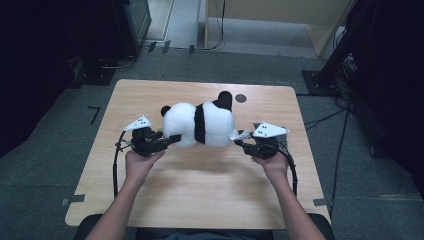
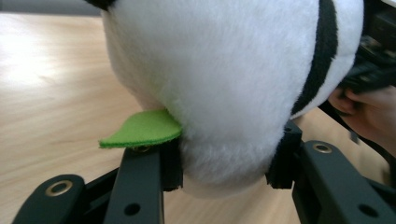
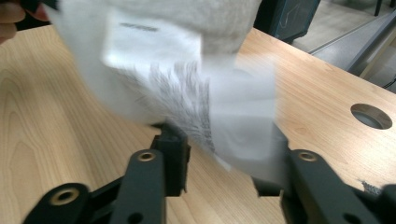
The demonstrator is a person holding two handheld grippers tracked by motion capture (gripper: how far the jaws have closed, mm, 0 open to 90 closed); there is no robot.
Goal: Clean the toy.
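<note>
A black-and-white panda plush (image 1: 200,122) lies across the middle of the wooden table (image 1: 200,190). My left gripper (image 1: 172,140) is shut on its left end. In the left gripper view the white fur (image 2: 224,70) bulges between the two pads of the left gripper (image 2: 226,163), and a green felt leaf (image 2: 140,130) sticks out over the left jaw. My right gripper (image 1: 240,143) is at the plush's right end. Its jaws stand apart around the white printed tags (image 3: 187,84), which hang blurred between them in the right gripper (image 3: 222,168); no pad visibly presses on them.
A round cable hole (image 1: 241,98) sits in the table behind the plush, right of the jaws in the right gripper view (image 3: 371,115). Bare wood stretches in front of both hands. Dark equipment and cables stand on the floor around the table.
</note>
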